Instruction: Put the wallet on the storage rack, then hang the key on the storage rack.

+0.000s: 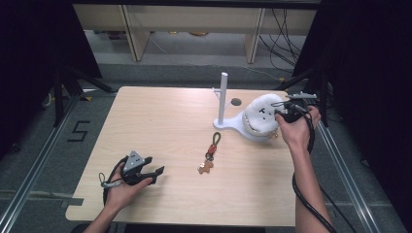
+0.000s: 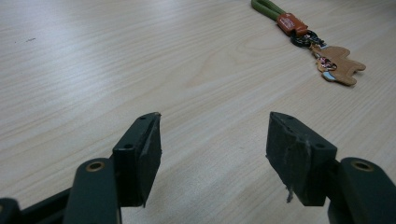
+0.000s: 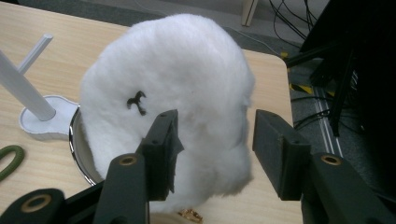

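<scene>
- White and fluffy, the plush purse [image 3: 177, 93] sits at the far right of the table [image 1: 160, 126], leaning on the base of the white stand [image 1: 223, 99]. Its metal frame shows at the lower left side in the right gripper view.
- My right tool [image 3: 215, 149] is released: the jaws stand wide, and the purse lies just ahead of them, with the left pad [image 3: 163, 149] in front of the fur. I cannot tell if it touches.
- The purse lies to the left of the right hand [image 1: 296, 128], which comes from the table's right edge and points the tool toward the stand.
- My left tool [image 2: 212, 149] is also released, empty, low over the near left of the table.
- A keychain [image 1: 210, 154] with green loop lies between, its long axis running toward the stand; the left tool is nearer to it.
</scene>
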{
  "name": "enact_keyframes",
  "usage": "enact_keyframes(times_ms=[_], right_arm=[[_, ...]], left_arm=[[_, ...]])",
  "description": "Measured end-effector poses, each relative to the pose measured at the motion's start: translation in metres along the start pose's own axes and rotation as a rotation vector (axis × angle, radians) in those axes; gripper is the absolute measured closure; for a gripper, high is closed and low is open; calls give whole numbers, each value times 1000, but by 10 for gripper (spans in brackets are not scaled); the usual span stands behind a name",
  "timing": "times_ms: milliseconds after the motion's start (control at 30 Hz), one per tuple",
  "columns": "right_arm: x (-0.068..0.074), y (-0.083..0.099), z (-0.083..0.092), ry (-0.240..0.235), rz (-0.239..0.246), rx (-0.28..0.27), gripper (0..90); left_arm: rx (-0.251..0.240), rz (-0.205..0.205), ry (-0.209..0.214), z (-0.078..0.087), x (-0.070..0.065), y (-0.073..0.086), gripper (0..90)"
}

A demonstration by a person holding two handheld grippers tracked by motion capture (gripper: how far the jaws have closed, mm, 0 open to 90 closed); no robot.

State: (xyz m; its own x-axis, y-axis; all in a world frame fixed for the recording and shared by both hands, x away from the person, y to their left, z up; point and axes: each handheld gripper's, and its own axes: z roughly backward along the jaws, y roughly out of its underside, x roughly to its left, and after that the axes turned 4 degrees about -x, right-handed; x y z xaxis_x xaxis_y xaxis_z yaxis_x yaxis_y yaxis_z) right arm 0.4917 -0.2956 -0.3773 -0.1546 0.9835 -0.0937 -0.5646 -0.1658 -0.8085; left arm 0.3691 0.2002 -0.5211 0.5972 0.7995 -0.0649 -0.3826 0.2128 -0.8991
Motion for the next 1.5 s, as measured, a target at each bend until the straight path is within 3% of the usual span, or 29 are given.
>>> enact_keyframes(times_ms=[67, 200, 367, 400, 533, 633, 667, 700, 833, 967, 1100, 1167, 1200, 1267, 1333, 1500], right_arm=[[4, 3, 2, -10, -65, 6, 511], [1, 11, 4, -37, -44, -11, 478], [3, 21, 11, -51, -84, -18, 479], [2, 23, 13, -62, -68, -23, 482], [5, 32, 21, -69, -95, -21, 506], [9, 43, 26, -85, -116, 2, 561], [14, 47, 30, -88, -161, 28, 578], [12, 50, 29, -98, -126, 14, 599], [16, 69, 32, -129, -140, 47, 706], [18, 81, 31, -147, -150, 64, 743], [25, 95, 32, -154, -149, 107, 734], [30, 99, 31, -160, -170, 131, 718], [33, 104, 29, -181, -142, 148, 697], [36, 105, 28, -174, -142, 163, 695], [42, 106, 30, -173, -173, 212, 682], [51, 106, 25, -186, -158, 238, 647]], left_arm=[[0, 1, 0, 0, 0, 0, 351], [-4, 6, 8, -2, -1, 0, 351], [-2, 0, 2, -1, -1, -4, 349], [-7, 3, 6, -2, -1, -4, 349], [-11, 0, 9, -3, -1, -7, 348], [-16, 3, 21, -3, -1, -9, 348], [-17, 4, 15, -3, -2, -10, 348], [-17, 4, 15, -3, -2, -10, 348], [-19, 3, 25, -2, -3, -12, 350], [-20, 10, 27, -1, -3, -13, 351], [-25, 8, 39, -1, -3, -14, 351], [-26, 14, 41, -1, -3, -15, 350], [-26, 15, 39, -2, -3, -16, 350], [-19, 12, 32, -2, -4, -16, 351], [-20, 16, 29, -2, -4, -15, 352], [-21, 18, 31, -3, -3, -14, 352]])
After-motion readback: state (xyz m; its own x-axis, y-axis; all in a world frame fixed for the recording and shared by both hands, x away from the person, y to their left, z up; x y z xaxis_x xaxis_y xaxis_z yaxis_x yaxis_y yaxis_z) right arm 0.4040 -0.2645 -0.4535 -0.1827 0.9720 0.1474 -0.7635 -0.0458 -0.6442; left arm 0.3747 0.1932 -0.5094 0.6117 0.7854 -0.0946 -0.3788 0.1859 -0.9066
